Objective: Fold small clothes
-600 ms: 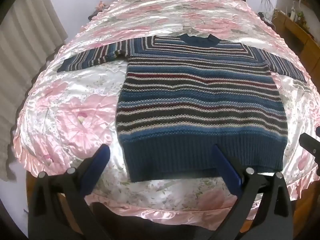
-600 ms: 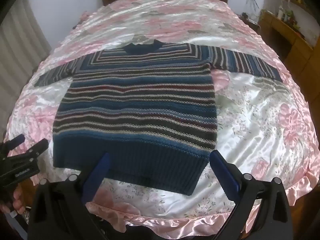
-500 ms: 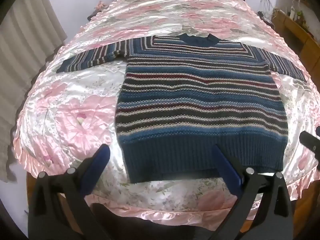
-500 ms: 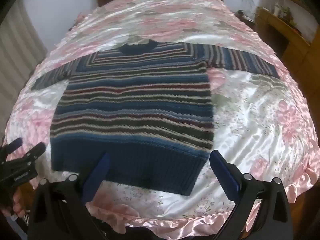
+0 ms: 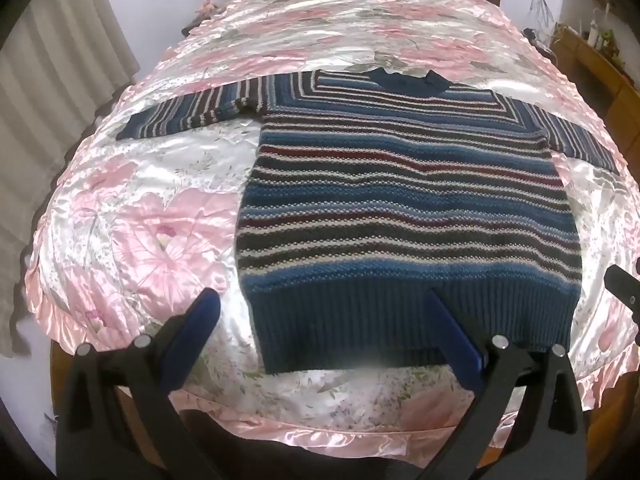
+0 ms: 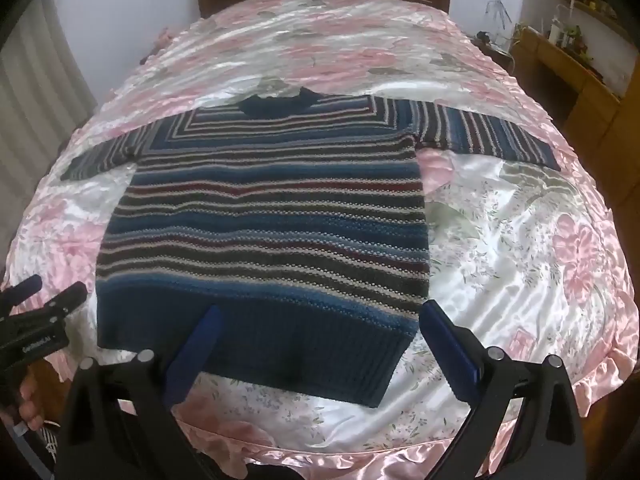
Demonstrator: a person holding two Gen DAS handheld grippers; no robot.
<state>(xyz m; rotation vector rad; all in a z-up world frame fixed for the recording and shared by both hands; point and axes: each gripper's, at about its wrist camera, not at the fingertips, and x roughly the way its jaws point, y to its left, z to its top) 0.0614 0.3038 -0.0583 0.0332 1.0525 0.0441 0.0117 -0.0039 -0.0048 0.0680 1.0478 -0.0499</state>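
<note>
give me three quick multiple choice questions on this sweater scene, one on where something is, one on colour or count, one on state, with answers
1. Where does the striped sweater lie?
A. on the flowered bedspread, hem toward the bed's near edge
B. on the wooden dresser
C. hanging from the headboard

2. What colour is the sweater's ribbed hem band?
A. pink
B. dark blue
C. white

3. How does the sweater lie?
A. folded in half
B. rolled into a bundle
C. spread flat with both sleeves out to the sides

Answers:
1 A: both wrist views show it on the satin cover, with the hem closest to the left gripper and the right gripper.
2 B: the ribbed band at the bottom is solid dark blue.
3 C: the left sleeve and the right sleeve stretch outward, with no fold made yet.
</note>
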